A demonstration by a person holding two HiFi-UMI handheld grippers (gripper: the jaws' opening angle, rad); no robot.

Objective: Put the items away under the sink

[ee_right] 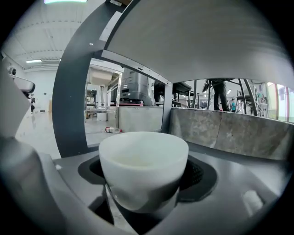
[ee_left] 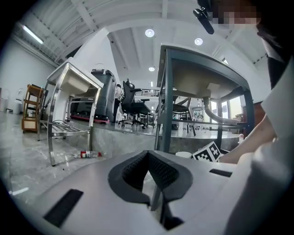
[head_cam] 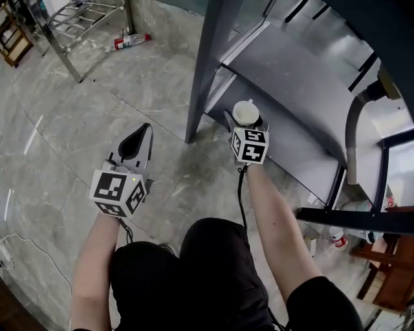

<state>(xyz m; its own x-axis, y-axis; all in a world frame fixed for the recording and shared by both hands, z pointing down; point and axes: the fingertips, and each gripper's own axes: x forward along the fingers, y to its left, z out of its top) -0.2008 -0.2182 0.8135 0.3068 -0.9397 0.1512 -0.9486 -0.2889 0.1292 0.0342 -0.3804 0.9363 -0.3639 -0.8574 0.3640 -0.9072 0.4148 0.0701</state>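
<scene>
Two jaws of the right gripper (head_cam: 248, 126) clasp an upright white cup (head_cam: 245, 112); the under-sink shelf (head_cam: 291, 136) lies at one o'clock, the table leg (head_cam: 206, 64) at eleven. At eight o'clock, the left gripper (head_cam: 137, 139) is clenched, empty.

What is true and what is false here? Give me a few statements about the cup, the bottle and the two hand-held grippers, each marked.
1. The right hand-held gripper grips a white cup. True.
2. The cup is full of coffee. False: its inside looks white and empty.
3. The left hand-held gripper carries a bottle. False: its jaws are together with nothing between them.
4. A bottle lies on its side on the floor beside a metal rack. True.
5. The cup is held upside down. False: it is upright, mouth up.
</scene>
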